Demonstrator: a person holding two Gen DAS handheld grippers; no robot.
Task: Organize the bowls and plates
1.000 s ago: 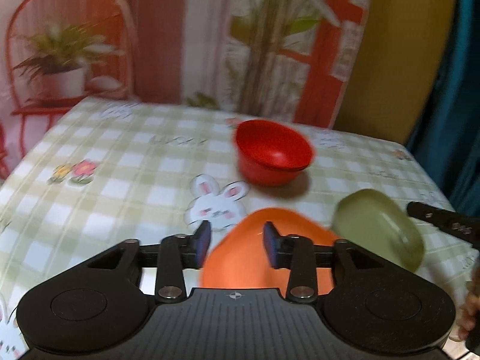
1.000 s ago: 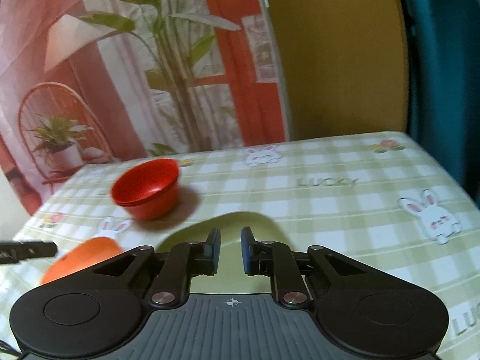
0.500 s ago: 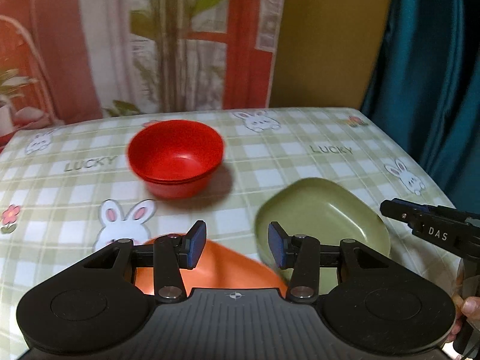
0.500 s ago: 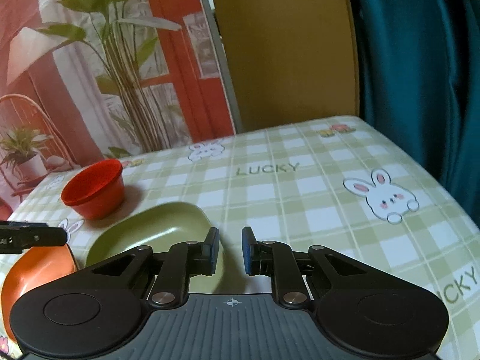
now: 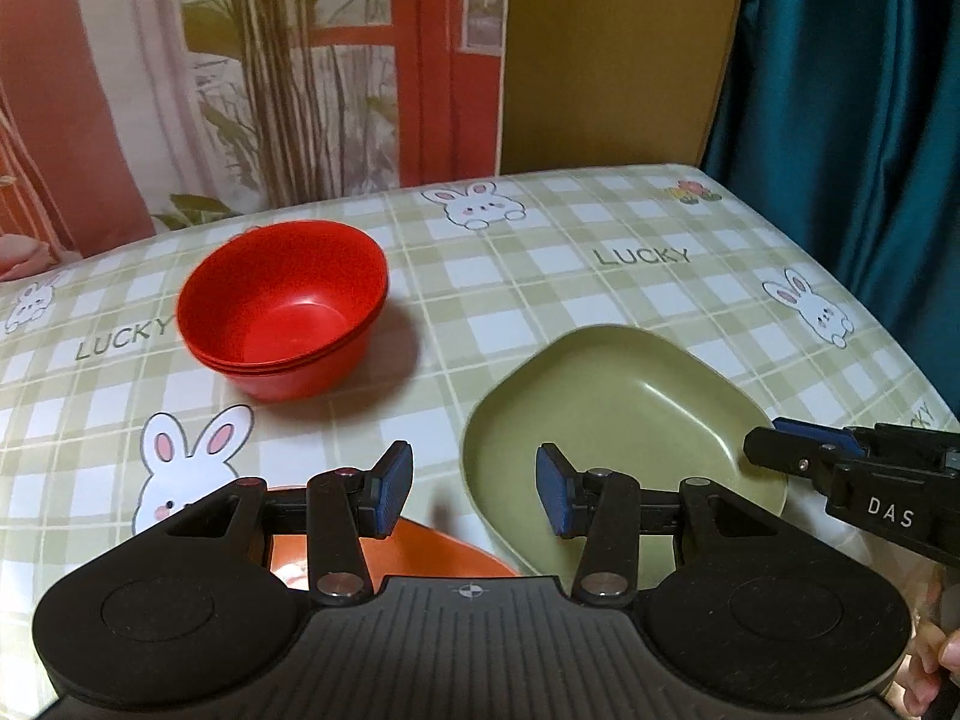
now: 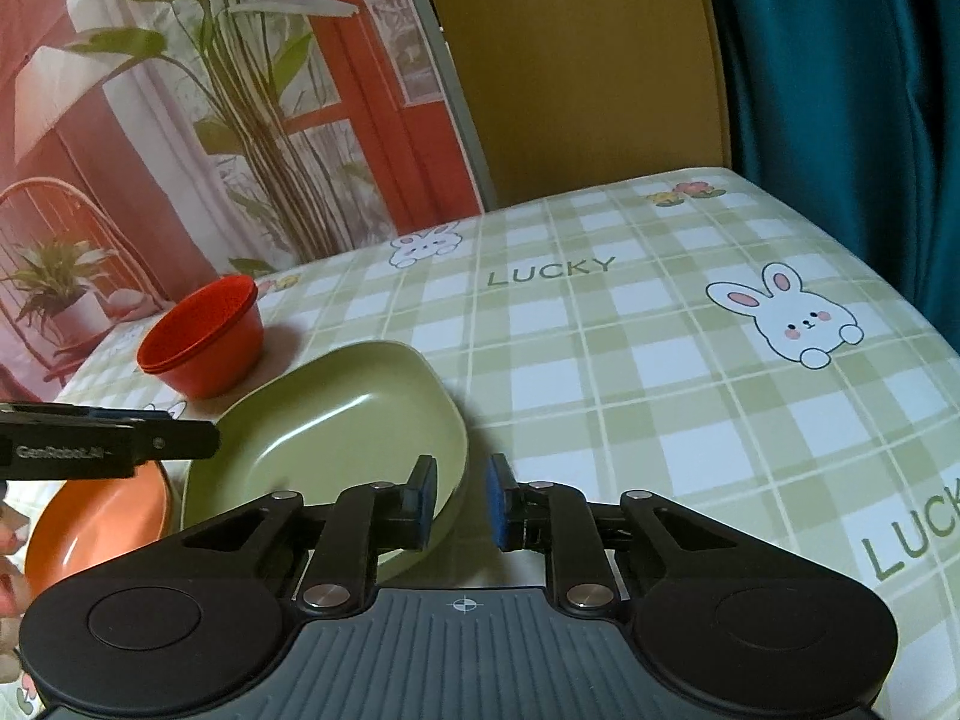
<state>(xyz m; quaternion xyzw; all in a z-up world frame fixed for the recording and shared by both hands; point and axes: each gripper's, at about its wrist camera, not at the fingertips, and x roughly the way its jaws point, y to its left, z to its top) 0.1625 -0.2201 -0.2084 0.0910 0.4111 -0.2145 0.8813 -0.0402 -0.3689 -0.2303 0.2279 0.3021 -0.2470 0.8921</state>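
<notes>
Between the blue pads of the right tongs (image 6: 459, 501): the near rim of a green plate (image 6: 336, 420), pinched, one pad inside the dish and one outside. Stretching ahead and to the left of those tongs, low over a checked rabbit tablecloth (image 5: 600, 228); whether fully flat on the cloth, unclear. Left tongs (image 5: 474, 492) released, pads well apart, nothing between them, hovering at the opposite edge of the same plate. Beneath and just behind the left tongs, an orange plate (image 6: 102, 528), just beside the green one, possibly touching, rims hard to separate. Farther ahead of both tongs and off to the left, a nested stack of red bowls (image 5: 282, 312), seemingly sorted already. Probable step in hand: gathering the two plates into one pile. To do it well: keep the pinch firm and on the rim only, and hold the green plate level, since a one-sided grip invites drooping. Raise it clear of the orange rim before crossing rather than scraping over. Centre one plate above the other, lower to full rest, then loosen. Meanwhile, keep the empty left tongs out of the path, or use them to steady the orange plate against sliding on the slick cloth.
</notes>
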